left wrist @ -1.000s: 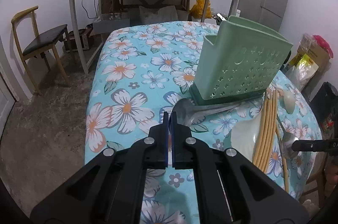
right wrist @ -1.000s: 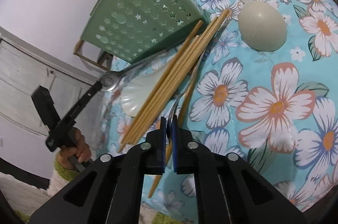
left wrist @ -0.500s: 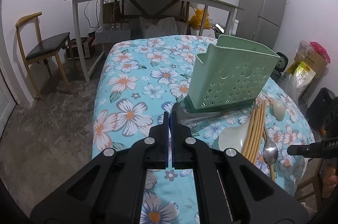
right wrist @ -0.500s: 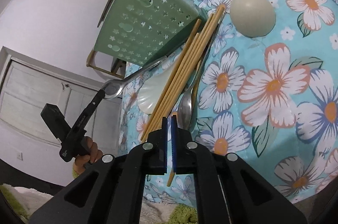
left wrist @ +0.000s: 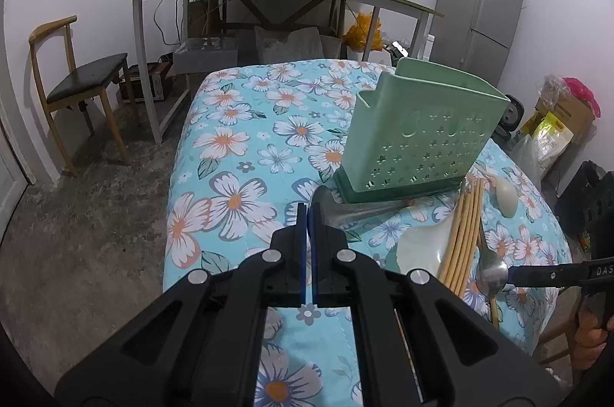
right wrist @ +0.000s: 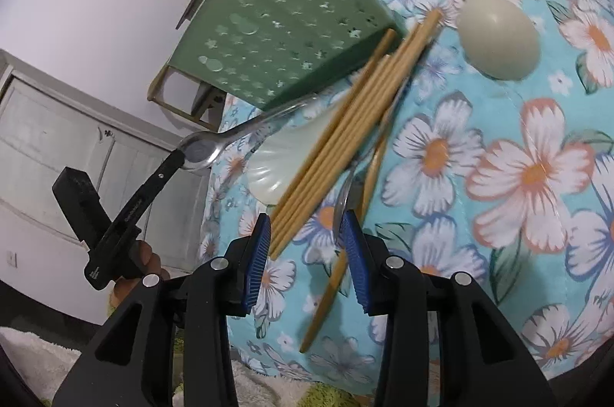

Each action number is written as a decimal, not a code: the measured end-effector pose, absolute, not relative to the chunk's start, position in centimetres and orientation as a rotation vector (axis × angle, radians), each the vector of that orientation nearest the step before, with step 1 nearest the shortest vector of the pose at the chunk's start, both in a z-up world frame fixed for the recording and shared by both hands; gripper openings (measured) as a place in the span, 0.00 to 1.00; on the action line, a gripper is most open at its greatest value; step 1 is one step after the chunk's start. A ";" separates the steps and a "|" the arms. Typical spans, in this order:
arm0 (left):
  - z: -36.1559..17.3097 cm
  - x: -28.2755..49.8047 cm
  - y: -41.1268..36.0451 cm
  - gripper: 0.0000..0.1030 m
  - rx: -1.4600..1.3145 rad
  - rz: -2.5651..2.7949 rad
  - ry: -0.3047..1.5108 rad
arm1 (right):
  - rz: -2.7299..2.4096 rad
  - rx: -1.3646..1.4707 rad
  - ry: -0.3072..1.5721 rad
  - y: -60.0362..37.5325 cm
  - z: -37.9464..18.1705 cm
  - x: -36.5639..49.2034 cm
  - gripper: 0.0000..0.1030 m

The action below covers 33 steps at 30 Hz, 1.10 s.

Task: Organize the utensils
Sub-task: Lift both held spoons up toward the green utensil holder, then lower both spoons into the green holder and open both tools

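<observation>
left gripper (left wrist: 309, 215): closed on spoon (left wrist: 353, 211) bowl, near caddy (left wrist: 418, 134) | right gripper (right wrist: 307, 234): wide open, empty, over chopsticks (right wrist: 345, 134)

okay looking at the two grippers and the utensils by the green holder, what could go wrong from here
The left gripper pinches only the bowl of the metal spoon, whose long handle sticks out toward the green holder, so it might swivel or slip. The right gripper is open over the chopsticks, beside another spoon; closing may catch several at once.
</observation>
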State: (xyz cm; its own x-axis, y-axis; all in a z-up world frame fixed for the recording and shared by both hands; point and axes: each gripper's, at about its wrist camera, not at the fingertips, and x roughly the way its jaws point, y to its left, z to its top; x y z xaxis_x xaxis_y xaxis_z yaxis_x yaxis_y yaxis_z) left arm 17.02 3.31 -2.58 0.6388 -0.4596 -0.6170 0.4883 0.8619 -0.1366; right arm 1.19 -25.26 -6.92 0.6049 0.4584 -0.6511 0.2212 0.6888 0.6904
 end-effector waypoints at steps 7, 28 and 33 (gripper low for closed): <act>-2.6 17.3 3.3 0.01 0.041 -0.542 0.697 | 0.131 0.838 0.962 -25.2 -7.9 2.6 0.36; 0.6 14.4 2.4 0.01 0.106 -0.552 0.582 | 0.222 1.325 0.847 -29.4 -10.7 -2.2 0.04; 3.4 12.6 3.2 0.01 0.119 -0.556 0.517 | 0.246 1.366 0.803 -30.4 -9.9 -5.2 0.04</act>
